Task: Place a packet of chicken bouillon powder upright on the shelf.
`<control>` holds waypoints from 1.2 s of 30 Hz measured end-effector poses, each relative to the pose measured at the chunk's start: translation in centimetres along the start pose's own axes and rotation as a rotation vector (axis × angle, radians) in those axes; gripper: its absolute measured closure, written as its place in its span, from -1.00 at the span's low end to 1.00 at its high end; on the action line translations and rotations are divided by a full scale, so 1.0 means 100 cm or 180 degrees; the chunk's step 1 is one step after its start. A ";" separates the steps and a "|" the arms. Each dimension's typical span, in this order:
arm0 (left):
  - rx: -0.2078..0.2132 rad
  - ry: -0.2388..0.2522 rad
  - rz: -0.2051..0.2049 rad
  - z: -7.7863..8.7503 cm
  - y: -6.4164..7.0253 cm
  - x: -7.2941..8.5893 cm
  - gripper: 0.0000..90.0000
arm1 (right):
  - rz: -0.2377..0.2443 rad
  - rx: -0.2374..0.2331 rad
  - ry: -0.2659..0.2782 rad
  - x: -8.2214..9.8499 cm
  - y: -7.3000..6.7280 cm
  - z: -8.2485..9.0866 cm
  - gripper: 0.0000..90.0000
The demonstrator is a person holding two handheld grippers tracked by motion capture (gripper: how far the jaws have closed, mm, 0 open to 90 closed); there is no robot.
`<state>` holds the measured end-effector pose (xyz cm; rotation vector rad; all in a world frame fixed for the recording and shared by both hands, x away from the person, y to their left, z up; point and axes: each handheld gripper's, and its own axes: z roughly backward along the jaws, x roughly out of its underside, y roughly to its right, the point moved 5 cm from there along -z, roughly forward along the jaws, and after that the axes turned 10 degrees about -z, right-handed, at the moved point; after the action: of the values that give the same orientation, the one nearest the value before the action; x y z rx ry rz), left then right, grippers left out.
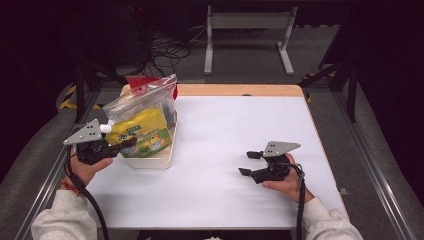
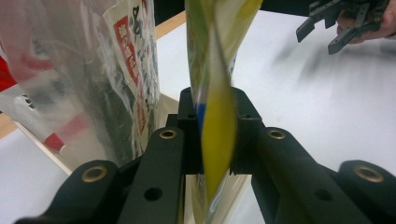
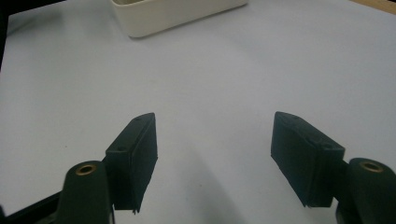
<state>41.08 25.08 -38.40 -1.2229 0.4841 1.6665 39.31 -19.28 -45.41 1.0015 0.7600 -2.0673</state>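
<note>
Progress looks roughly mid-way, judging by how things lie now: left gripper (image 1: pixel 121 145) is clamped on the yellow spout pouch (image 1: pixel 142 131), w/ the pouch's thin edge pinched between both pads in the left gripper view (image 2: pixel 217 140). Pouch stands upright at the near end of the cream tray (image 1: pixel 165 159), white cap pointing toward the left hand (image 1: pixel 87 167); from the high view can't tell whether its bottom rests in the tray or hangs just above it. Behind it, in the same tray, leans a clear zip bag (image 1: pixel 137 100) w/ red-and-white printed contents, touching or very near the pouch. Whether the pouch is going in or coming out isn't readable from a single moment, so the step in hand is either seating it beside the bag or lifting it clear. Right gripper (image 1: pixel 250 163) lies low over the white table (image 1: pixel 225 125), well apart from the tray, jaws spread w/ nothing between them; right gripper view shows bare table between the pads (image 3: pixel 135 158) and the tray's corner (image 3: pixel 177 14) farther off. Left to do, prob.: settle or remove the pouch, let go w/o tipping the bag.
</note>
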 end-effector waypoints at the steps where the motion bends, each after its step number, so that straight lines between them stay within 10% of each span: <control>1: -0.0109 -0.0037 0.0006 0.001 -0.002 0.001 0.65 | -0.0004 -0.0008 -0.0008 0.000 0.000 0.000 -0.29; 13: 0.0000 -0.0080 -0.0197 0.011 -0.007 -0.003 0.77 | -0.0020 -0.0086 -0.0074 0.002 -0.002 -0.003 -0.30; 22: 0.0592 -0.0153 -0.0202 0.009 -0.001 -0.004 0.82 | -0.0074 -0.0112 -0.0097 0.003 0.000 -0.004 -0.30; 31: 0.0632 -0.0198 -0.0042 -0.001 -0.004 0.004 0.82 | -0.0059 -0.0110 -0.0165 0.005 -0.002 -0.007 -0.32; 33: 0.0592 -0.0561 -0.0152 -0.010 -0.002 0.010 0.83 | -0.0056 -0.0107 -0.0174 0.005 -0.002 -0.008 -0.32; 36: 0.0576 -0.0558 -0.0122 -0.012 -0.002 0.010 0.83 | -0.0061 -0.0098 -0.0177 0.005 -0.001 -0.008 -0.32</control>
<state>41.86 24.68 -39.74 -0.9401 0.4880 1.6421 39.32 -18.83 -46.25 0.9195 0.7733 -2.0847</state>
